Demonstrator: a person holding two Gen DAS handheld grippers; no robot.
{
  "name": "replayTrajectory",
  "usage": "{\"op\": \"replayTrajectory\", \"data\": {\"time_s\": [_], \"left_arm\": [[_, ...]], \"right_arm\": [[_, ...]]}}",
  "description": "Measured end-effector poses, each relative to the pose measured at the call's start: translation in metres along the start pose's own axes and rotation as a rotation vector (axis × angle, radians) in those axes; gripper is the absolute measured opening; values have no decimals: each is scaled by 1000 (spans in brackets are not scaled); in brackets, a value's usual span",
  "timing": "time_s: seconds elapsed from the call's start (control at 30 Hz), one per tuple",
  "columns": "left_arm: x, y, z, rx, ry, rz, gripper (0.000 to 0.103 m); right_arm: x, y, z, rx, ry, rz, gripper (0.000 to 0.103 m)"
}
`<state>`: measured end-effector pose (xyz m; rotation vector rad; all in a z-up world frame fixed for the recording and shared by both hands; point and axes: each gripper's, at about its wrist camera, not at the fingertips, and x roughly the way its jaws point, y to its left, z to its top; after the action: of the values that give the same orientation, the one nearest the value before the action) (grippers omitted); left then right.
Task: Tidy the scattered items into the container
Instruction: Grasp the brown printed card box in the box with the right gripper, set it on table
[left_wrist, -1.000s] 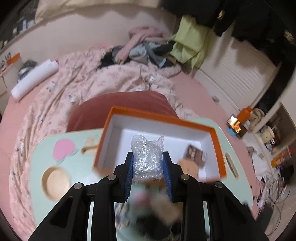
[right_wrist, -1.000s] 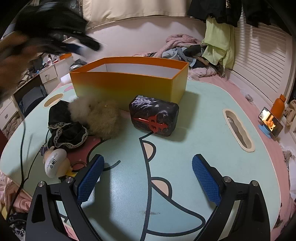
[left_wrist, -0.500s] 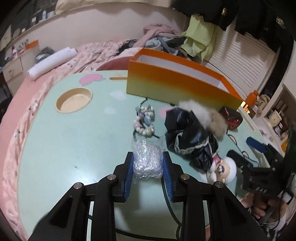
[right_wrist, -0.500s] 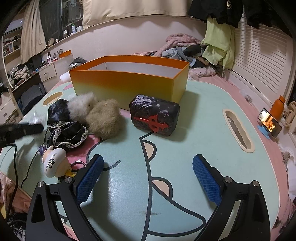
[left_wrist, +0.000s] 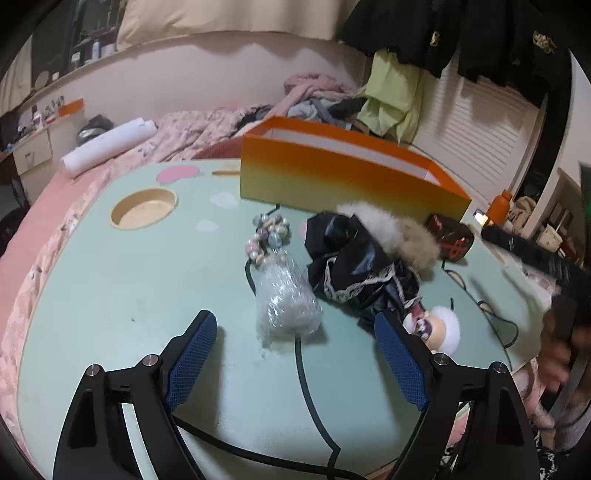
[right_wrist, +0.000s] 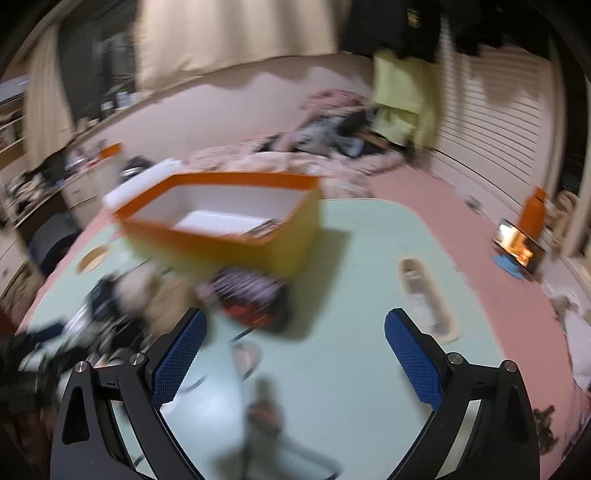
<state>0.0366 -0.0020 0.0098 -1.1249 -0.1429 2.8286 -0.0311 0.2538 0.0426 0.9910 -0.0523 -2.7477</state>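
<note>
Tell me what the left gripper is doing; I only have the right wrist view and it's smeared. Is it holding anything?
Observer: No. The left gripper has its jaws opening, and a bubble-wrap bundle lies on the table between them, with both pads clear of it.
Operator: So that bundle is not in the box?
Observer: Correct. It lies well short of the orange box, on the near side of its front wall.
Operator: Anything tangled with it?
Observer: A string of pastel beads lies at its far end, and a black cable runs out from under its near end.
</note>
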Motion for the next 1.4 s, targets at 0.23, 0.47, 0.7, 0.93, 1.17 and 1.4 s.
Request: {"op": "replayTrajectory", "data": {"time_s": [0.23, 0.47, 0.7, 0.93, 1.17, 1.4], "left_arm": [[-1, 1, -1, 1, -8, 3, 87], [-1, 0, -2, 5, -6, 6, 90], [-1, -2, -3, 14, -3, 14, 91], [-3, -2, -5, 15, -10, 7, 92], [-6, 5, -6, -14, -28, -31, 92], [-10, 12, -9, -39, -50, -76, 93]], "right_arm": [[34, -21, 33, 32, 79, -57, 97], [46, -25, 59, 4, 69, -92, 97], [40, -29, 90, -22, 47, -65, 79], [70, 17, 149, -127, 359, 234, 78], [143, 31, 154, -37, 629, 34, 78], [174, 40, 155, -22, 702, -84, 78]]}}
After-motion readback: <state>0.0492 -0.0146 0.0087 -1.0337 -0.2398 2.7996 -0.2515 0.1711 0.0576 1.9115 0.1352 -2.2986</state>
